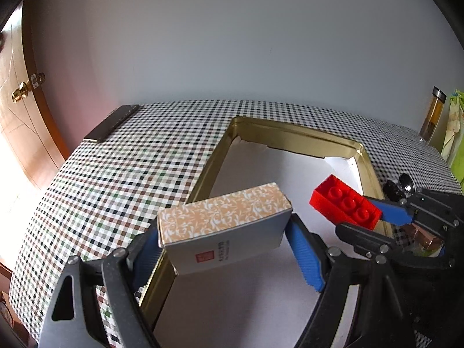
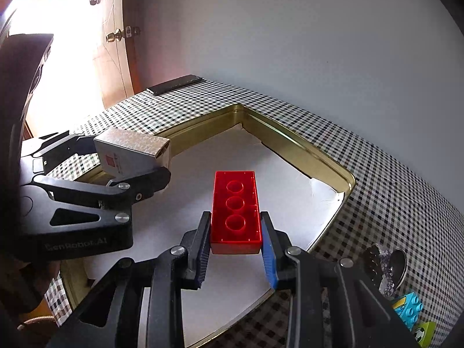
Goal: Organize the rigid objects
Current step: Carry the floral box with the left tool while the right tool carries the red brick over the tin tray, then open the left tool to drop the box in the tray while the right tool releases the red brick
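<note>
My left gripper is shut on a small cardboard box with a tan floral top and grey side. It holds the box above the left rim of a gold tin tray lined with white paper. My right gripper is shut on a red toy brick with three round studs, held above the tray. The brick also shows at the right in the left wrist view, and the box and left gripper at the left in the right wrist view.
The tray sits on a checkered tablecloth. A dark flat bar lies at the far left corner. A glass bottle stands far right. A spoon, glittery item and blue and green bricks lie right of the tray. A door with a brass knob is left.
</note>
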Motion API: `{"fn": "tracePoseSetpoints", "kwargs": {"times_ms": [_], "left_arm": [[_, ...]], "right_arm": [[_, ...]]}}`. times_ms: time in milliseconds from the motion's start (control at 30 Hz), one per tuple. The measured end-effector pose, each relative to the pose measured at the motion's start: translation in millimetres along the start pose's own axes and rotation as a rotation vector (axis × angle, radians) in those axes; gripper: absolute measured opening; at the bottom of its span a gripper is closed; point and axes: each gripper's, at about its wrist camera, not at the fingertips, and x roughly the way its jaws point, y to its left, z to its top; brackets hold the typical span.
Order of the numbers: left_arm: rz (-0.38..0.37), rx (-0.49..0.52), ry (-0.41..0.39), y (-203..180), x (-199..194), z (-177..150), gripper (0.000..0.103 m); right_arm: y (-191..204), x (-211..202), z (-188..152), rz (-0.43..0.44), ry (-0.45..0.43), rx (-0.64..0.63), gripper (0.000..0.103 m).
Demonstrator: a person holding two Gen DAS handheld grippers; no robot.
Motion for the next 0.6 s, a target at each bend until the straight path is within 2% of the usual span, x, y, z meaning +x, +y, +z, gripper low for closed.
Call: {"fn": "tracePoseSetpoints", "kwargs": {"times_ms": [600], "left_arm": [[0.007,0.017,0.035,-1.3,9.9,4.0,0.082]], "right_arm": [[3.2,12.9,2.2,-0.009,0.035,-0.013,0.034]]}}
